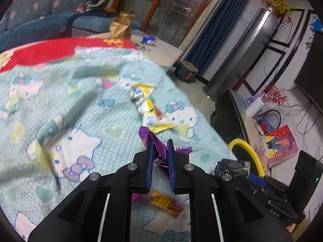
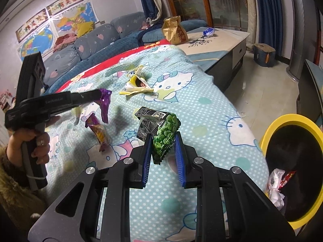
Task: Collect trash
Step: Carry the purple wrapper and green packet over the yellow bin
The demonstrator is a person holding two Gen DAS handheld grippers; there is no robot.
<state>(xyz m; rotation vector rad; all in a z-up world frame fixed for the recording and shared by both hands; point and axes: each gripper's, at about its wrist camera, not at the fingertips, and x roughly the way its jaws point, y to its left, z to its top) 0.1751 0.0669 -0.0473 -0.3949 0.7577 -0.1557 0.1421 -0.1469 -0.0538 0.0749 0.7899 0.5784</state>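
My left gripper (image 1: 159, 143) is shut on a crumpled purple wrapper (image 1: 143, 136), held a little above the Hello Kitty blanket (image 1: 60, 92). The right wrist view shows that gripper (image 2: 100, 94) at the left, in a person's hand, with the purple wrapper (image 2: 105, 102) hanging from it. My right gripper (image 2: 163, 139) is shut on a green pea snack packet (image 2: 166, 133) above the blanket. A purple and yellow wrapper (image 2: 99, 131) lies on the blanket below the left gripper. A yellow and white wrapper (image 2: 137, 82) lies farther back.
A yellow-rimmed bin (image 2: 270, 129) with a black liner stands on the floor right of the blanket, with trash (image 2: 276, 183) inside. On the low table (image 2: 226, 38) behind stand a brown paper bag (image 2: 174, 30) and a blue wrapper (image 2: 209, 32). A sofa (image 2: 97, 40) lines the back.
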